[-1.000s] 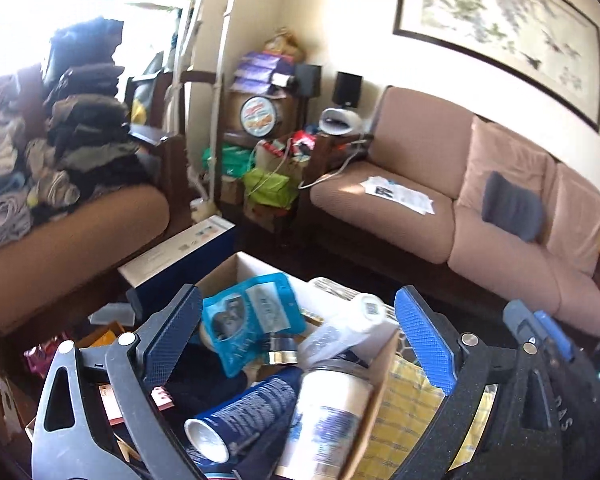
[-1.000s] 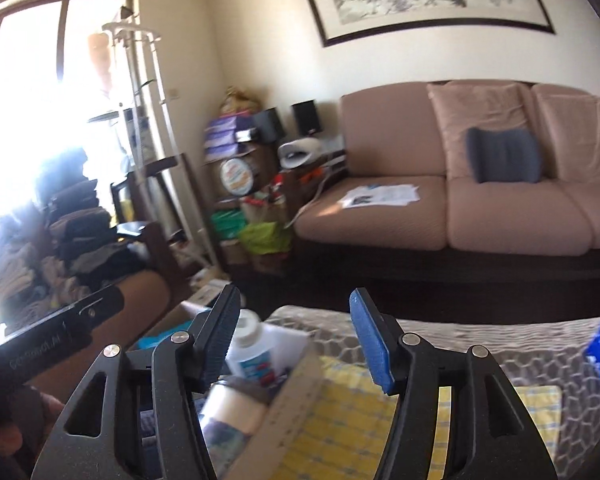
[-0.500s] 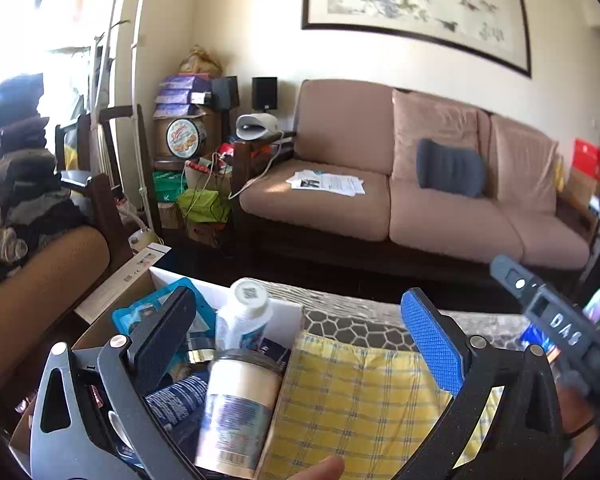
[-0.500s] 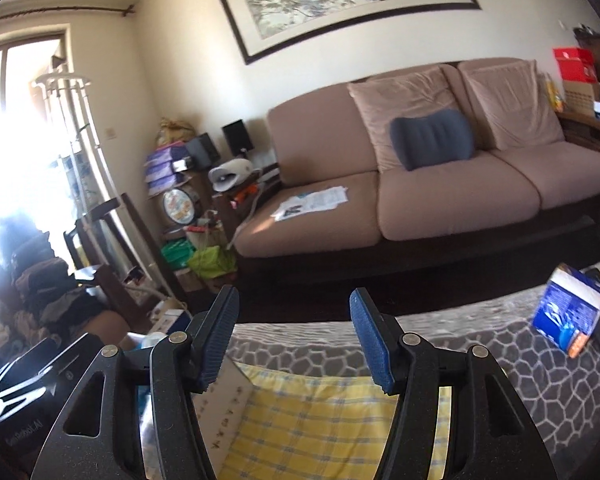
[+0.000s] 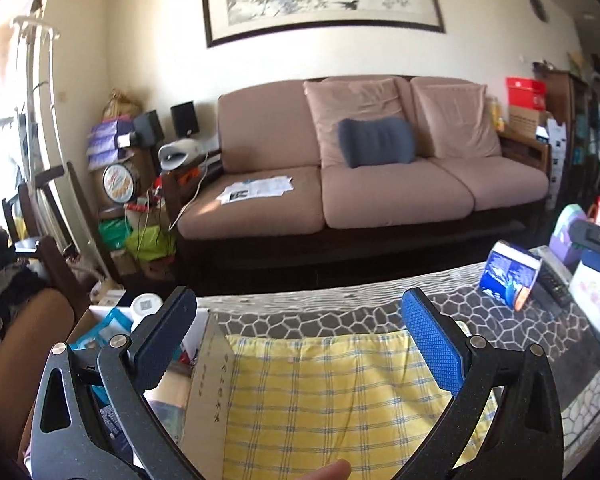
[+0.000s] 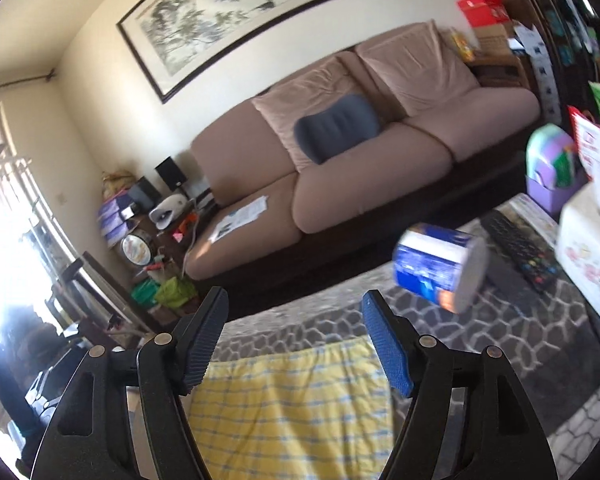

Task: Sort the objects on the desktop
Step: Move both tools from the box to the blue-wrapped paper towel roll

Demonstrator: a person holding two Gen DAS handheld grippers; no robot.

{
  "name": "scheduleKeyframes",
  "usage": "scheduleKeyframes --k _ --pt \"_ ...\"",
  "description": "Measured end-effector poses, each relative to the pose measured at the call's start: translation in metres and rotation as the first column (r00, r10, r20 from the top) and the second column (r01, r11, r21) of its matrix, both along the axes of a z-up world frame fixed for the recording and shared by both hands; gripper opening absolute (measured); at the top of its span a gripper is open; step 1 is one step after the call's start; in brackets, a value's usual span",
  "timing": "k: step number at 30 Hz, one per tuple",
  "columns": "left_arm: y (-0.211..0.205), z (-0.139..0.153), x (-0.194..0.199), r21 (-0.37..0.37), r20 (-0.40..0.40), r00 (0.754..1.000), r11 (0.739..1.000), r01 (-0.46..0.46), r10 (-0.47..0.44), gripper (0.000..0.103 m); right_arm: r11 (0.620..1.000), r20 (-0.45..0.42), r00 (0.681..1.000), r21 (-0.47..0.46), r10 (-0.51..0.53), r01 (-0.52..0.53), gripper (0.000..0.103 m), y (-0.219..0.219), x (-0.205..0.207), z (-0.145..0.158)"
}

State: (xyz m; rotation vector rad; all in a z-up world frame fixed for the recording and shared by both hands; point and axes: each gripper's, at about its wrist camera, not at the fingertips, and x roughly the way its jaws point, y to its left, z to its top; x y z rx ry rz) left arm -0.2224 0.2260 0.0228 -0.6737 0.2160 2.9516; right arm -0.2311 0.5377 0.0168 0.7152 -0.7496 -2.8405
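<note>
Hovering left gripper (image 5: 300, 334): jaws spread wide, nothing between them, over the yellow checked cloth (image 5: 340, 392).
Right gripper (image 6: 294, 340): jaws opening, empty, above the same cloth (image 6: 292, 396).
Fingertip (image 5: 332, 471): pokes in at the bottom edge of the left view.
Cardboard box (image 5: 208, 384): just left of the cloth, stuffed with packets and a white bottle (image 5: 144, 305).
Blue can (image 6: 436, 266): lying on its side on the grey patterned table cover (image 6: 500, 340), beyond the cloth.
Remote control (image 6: 516, 250): right of the can, beside a tissue box (image 6: 592, 264).
Sofa (image 5: 364, 184): far side, with a grey cushion (image 5: 374, 142) and papers (image 5: 256, 189).
</note>
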Motion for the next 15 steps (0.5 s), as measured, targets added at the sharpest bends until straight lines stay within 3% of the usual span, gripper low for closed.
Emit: scheduleKeyframes --k 5,7,8,10,15 --pt "0.006 0.008 0.006 0.062 0.004 1.0 0.998 -0.027 0.027 0.103 0.98 0.026 0.996 0.183 -0.083 0.077 0.078 0.026 0.021 -0.008" --pt "0.007 0.012 0.013 0.109 -0.011 1.0 0.994 0.012 -0.011 0.103 0.966 0.093 0.988 0.24 -0.124 0.098 0.078 0.031 0.017 -0.016" --pt "0.008 0.013 0.015 0.121 -0.012 1.0 0.992 0.025 -0.023 0.103 0.961 0.128 0.981 0.251 -0.149 0.114 0.078 0.033 0.015 -0.018" --pt "0.012 0.015 0.02 0.131 -0.028 0.999 0.991 0.025 -0.022 0.103 0.964 0.093 0.988 0.246 -0.125 0.099 0.078 0.037 0.018 -0.017" --pt "0.029 0.016 0.027 0.078 -0.046 0.998 0.996 0.041 -0.038 0.103 0.977 0.04 0.997 0.209 -0.062 0.052 0.078 0.034 0.014 -0.011"
